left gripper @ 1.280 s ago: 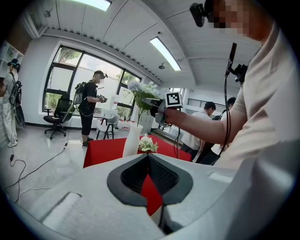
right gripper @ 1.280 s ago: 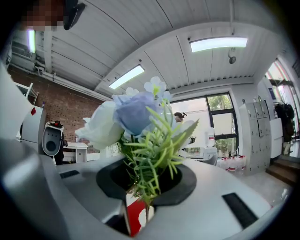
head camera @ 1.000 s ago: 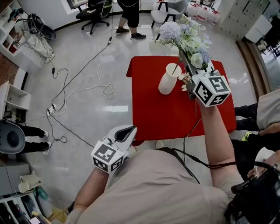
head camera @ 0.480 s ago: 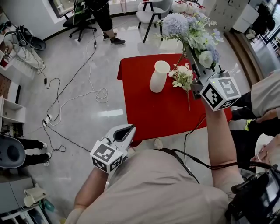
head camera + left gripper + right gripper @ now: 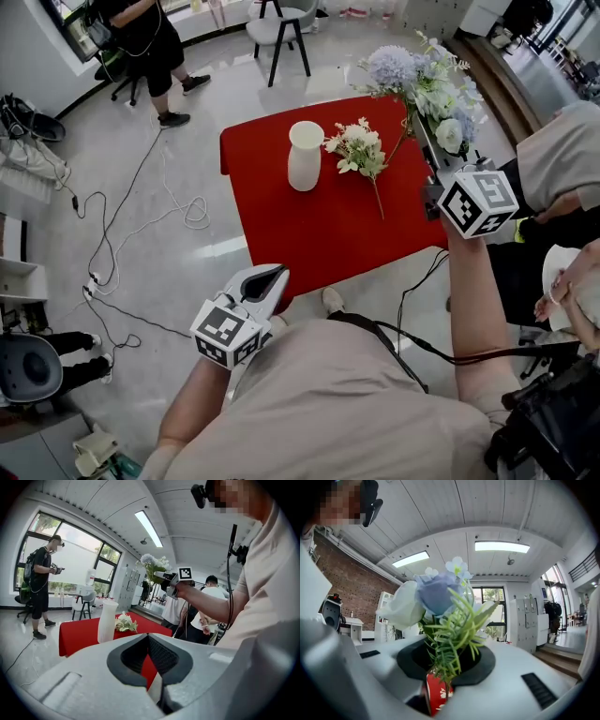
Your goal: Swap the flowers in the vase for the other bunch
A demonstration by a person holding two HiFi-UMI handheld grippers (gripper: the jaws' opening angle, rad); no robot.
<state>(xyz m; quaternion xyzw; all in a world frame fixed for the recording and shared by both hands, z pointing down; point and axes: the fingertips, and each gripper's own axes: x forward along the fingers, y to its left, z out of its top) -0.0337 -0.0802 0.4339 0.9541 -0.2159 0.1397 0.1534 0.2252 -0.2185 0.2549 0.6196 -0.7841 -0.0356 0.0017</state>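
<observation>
Blue bunch (image 5: 413,75) in right gripper (image 5: 422,141), blooms pointing away from person

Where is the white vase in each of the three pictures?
Head view: white vase upper middle, upright on the red table.
Left gripper view: vase left of centre, on that table.
Right gripper view: not in it.
Shared landmark: the red table, in all three.

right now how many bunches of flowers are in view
2. The blue and white bunch is held in the right gripper; the small white bunch lies on the red table beside the vase. None seems hidden.
</observation>
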